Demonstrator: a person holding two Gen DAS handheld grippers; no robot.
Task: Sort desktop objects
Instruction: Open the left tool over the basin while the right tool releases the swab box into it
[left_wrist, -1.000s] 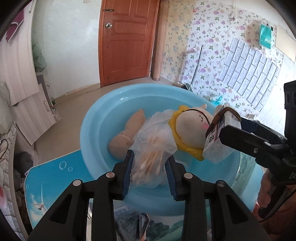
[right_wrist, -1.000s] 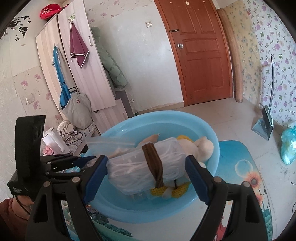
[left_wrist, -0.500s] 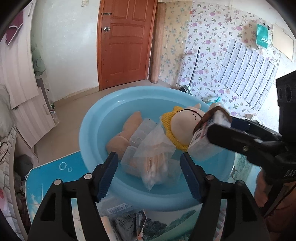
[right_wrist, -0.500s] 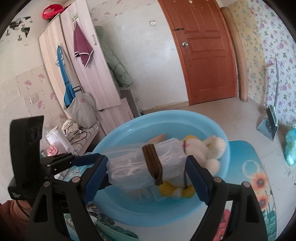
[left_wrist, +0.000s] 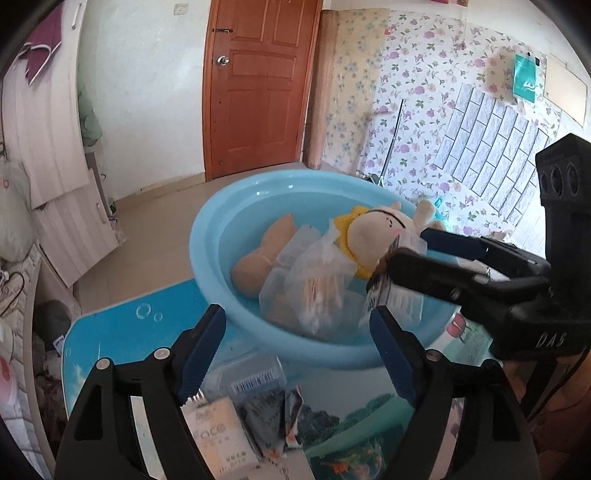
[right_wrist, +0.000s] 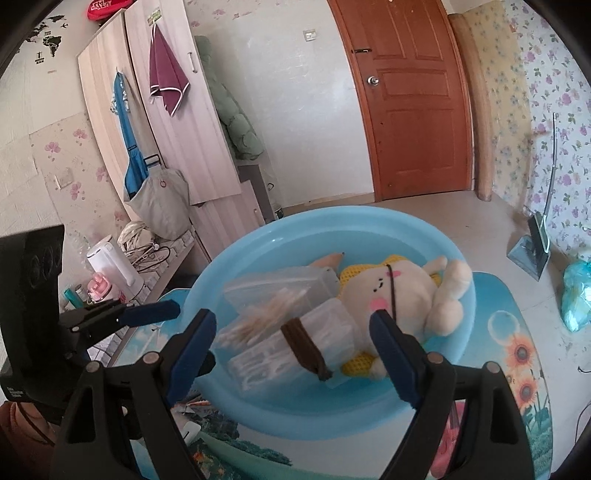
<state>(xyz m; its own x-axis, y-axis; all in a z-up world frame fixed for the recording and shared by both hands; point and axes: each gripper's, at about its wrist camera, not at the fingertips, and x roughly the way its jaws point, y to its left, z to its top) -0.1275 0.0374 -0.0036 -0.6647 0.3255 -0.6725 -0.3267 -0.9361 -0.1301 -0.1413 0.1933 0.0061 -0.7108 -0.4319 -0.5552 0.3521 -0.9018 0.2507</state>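
A light blue basin (left_wrist: 221, 229) (right_wrist: 295, 240) holds a cream plush toy (left_wrist: 373, 236) (right_wrist: 399, 291), a clear plastic box (left_wrist: 291, 251) (right_wrist: 291, 277) and a bag of cotton swabs (left_wrist: 317, 291) (right_wrist: 266, 317). My left gripper (left_wrist: 297, 312) stands open and empty just short of the basin's near rim. My right gripper (right_wrist: 291, 314) (left_wrist: 408, 245) is open over the basin. A clear packet with a brown band (right_wrist: 332, 325) (left_wrist: 380, 299) lies tilted between its fingers, its left end clear of the left finger.
The basin stands on a table with a blue picture cover (left_wrist: 122, 332) (right_wrist: 517, 332). A white box (left_wrist: 218, 432) and dark sachets (left_wrist: 266, 410) lie near the front edge under my left gripper. A white kettle (right_wrist: 114, 266) stands on a side shelf to the left.
My left gripper opened, let the swab bag drop into the basin and drew back. The banded packet tipped down from level between my right gripper's fingers into the basin.
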